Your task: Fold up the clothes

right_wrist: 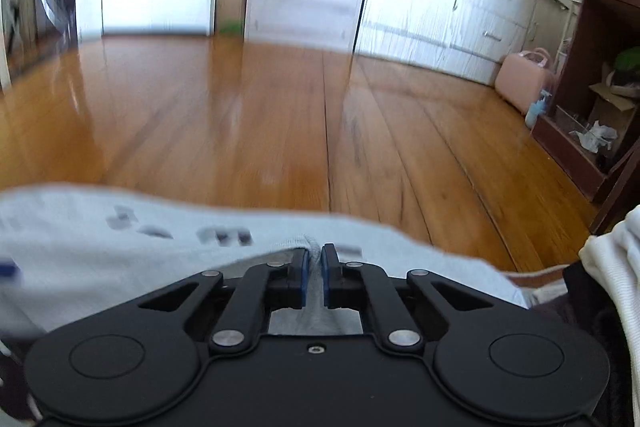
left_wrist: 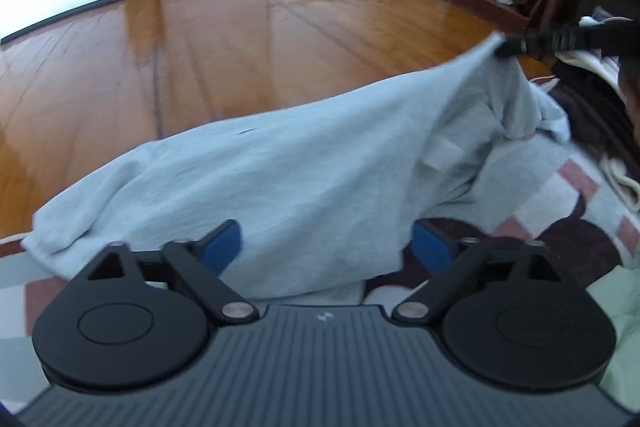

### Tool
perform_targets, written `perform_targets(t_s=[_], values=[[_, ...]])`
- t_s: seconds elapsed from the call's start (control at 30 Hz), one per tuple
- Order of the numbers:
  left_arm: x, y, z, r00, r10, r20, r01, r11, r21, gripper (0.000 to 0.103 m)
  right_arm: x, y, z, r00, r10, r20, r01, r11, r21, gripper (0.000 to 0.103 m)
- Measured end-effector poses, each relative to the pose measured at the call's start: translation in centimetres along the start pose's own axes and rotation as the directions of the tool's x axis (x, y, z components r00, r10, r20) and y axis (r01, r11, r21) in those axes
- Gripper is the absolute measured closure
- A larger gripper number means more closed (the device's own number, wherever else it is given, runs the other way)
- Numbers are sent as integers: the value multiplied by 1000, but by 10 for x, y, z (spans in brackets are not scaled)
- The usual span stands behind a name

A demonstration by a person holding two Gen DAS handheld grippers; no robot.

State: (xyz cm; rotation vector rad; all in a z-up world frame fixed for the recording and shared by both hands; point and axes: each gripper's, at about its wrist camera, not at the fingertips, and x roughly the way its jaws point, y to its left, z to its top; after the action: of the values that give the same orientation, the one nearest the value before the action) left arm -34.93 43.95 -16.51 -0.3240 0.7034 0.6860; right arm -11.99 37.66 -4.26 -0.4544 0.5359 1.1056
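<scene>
Above bedding, right gripper (right_wrist: 315,259) pinches garment (left_wrist: 280,179).

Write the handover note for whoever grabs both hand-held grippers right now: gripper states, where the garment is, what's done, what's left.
Left hand-held gripper: open wide, holding nothing; the grey garment lies between its fingers, not pinched.
Right hand-held gripper: shut on an edge of the garment, lifting that corner off the patterned blanket.
Garment: mostly draped on the blanket, one corner raised at the right side of the left wrist view.
Done: corner picked up. No finished fold shows.
Left: likely grip a second point with the left, carry the fold over, flatten it.
</scene>
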Motion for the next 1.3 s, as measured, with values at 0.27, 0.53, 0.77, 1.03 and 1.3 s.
perform_targets(t_s=[0.27, 0.53, 0.77, 1.03, 1.3], values=[[39, -38, -16, 963, 246, 107, -268, 876, 402, 15, -42, -9, 2, 998, 34, 58, -34, 999, 13, 97], [13, -41, 2, 887, 389, 248, -459, 801, 385, 60, -38, -11, -15, 999, 32, -4, -32, 999, -32, 97], [38, -2, 4, 970, 238, -45, -227, 957, 182, 48, 27, 1, -43, 968, -164, -190, 130, 975, -179, 78], [33, 69, 5, 993, -48, -111, 12, 952, -307, 44, 41, -41, -64, 947, -79, -313, 116, 988, 104, 63], [38, 76, 8, 989, -80, -121, 29, 926, -377, 90, 37, -33, -76, 943, -35, -332, 50, 998, 36, 48]])
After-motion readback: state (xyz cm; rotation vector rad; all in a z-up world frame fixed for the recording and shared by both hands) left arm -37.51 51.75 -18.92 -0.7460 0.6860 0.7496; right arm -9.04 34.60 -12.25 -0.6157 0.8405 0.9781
